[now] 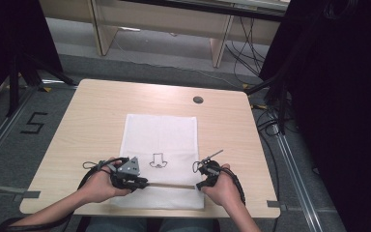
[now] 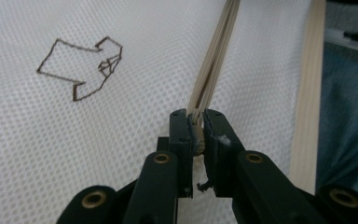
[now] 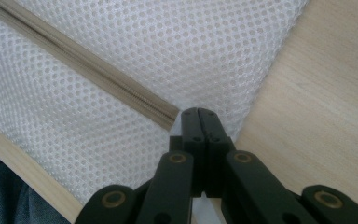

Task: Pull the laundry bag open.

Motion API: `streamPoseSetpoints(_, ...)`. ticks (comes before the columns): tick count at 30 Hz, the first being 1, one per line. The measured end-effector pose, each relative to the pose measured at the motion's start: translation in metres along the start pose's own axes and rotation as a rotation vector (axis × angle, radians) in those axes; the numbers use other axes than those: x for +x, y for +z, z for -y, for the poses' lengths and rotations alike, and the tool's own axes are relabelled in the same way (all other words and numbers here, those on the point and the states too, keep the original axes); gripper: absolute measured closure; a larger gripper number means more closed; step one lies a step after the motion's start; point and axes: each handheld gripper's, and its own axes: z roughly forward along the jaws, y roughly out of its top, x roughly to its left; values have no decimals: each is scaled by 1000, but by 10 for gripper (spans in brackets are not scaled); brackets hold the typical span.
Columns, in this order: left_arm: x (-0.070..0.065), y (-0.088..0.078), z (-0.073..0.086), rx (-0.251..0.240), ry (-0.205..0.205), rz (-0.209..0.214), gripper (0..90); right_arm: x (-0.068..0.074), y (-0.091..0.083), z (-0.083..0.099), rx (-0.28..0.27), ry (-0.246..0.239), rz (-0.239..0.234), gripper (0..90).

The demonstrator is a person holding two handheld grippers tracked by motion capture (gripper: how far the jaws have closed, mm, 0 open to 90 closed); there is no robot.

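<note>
One white mesh fabric bag [image 1: 160, 145] lies flat on the one light wooden desk [image 1: 87, 116], its near edge close to the person's side. It bears one small dark line drawing [image 1: 158, 162] near its middle, and one beige zipper [image 1: 171, 185] runs across its near end from left to right.

At the left end of that zipper, the left tongs [image 1: 144, 182], held in the person's left hand [image 1: 99, 186], point along the zipper line. In the left gripper view the two black jaws stand nearly together, clamped on the one small zipper pull [image 2: 196, 133], with the beige tape running away from the tips.

At the right end, the right tongs [image 1: 199, 185], held in the right hand [image 1: 224, 188], meet the bag's corner. In the right gripper view the two jaws are pressed fully together just where the zipper [image 3: 93, 74] ends, pinching the white mesh at the bag's edge, with bare desk wood beside them.

One round dark grommet [image 1: 198, 100] sits in the desk's far right part, well apart from the bag.
</note>
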Motion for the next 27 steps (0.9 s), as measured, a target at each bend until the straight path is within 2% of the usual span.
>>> streamPoseSetpoints(2, 0, 0, 0, 2, 0, 0, 819, 0, 0, 0, 0, 0, 1, 900)
streamPoseSetpoints(3, 0, 0, 1, 17, 14, -10, 819, 0, 0, 0, 0, 0, 1, 900)
streamPoseSetpoints(4, 0, 1, 1, 12, 1, -5, 819, 0, 0, 0, -3, -5, 0, 900)
streamPoseSetpoints(6, 1, 1, 2, 24, 8, -4, 819, -1, 1, 0, -11, -5, -1, 900)
streamPoseSetpoints(9, 3, -1, 5, 20, -4, -4, 819, 0, 0, 0, -10, 3, -6, 900)
streamPoseSetpoints(10, 4, -2, 6, 18, -21, 2, 819, -1, 1, 0, -12, 1, -7, 900)
streamPoseSetpoints(11, 5, -3, 7, 18, -9, -4, 820, -1, 1, 0, -12, 2, -7, 900)
streamPoseSetpoints(12, 4, -3, 8, 14, -25, -1, 819, -1, 1, 0, -12, 1, -8, 900)
streamPoseSetpoints(14, 5, -4, 8, 21, -10, -4, 819, -1, 0, 0, 4, 9, -5, 900)
streamPoseSetpoints(18, 5, -5, 9, 13, -28, -1, 819, -1, 1, 0, -11, 3, -7, 900)
streamPoseSetpoints(19, 6, -5, 9, 17, -6, 2, 819, -1, 1, 0, -12, 4, -9, 900)
streamPoseSetpoints(20, 5, -5, 9, 22, -19, -2, 819, -1, 0, 0, -4, 6, -8, 900)
streamPoseSetpoints(21, 6, -5, 9, 23, -3, -1, 819, -2, 0, 0, 1, 6, -9, 900)
streamPoseSetpoints(22, 6, -5, 9, 22, -5, 1, 819, 0, -1, 0, 10, 23, -7, 900)
streamPoseSetpoints(25, 5, -5, 10, 17, -28, 6, 819, -1, 0, 0, -3, 0, -10, 900)
streamPoseSetpoints(27, 6, -5, 10, 25, -12, -1, 819, 0, -1, 0, 3, 12, -8, 900)
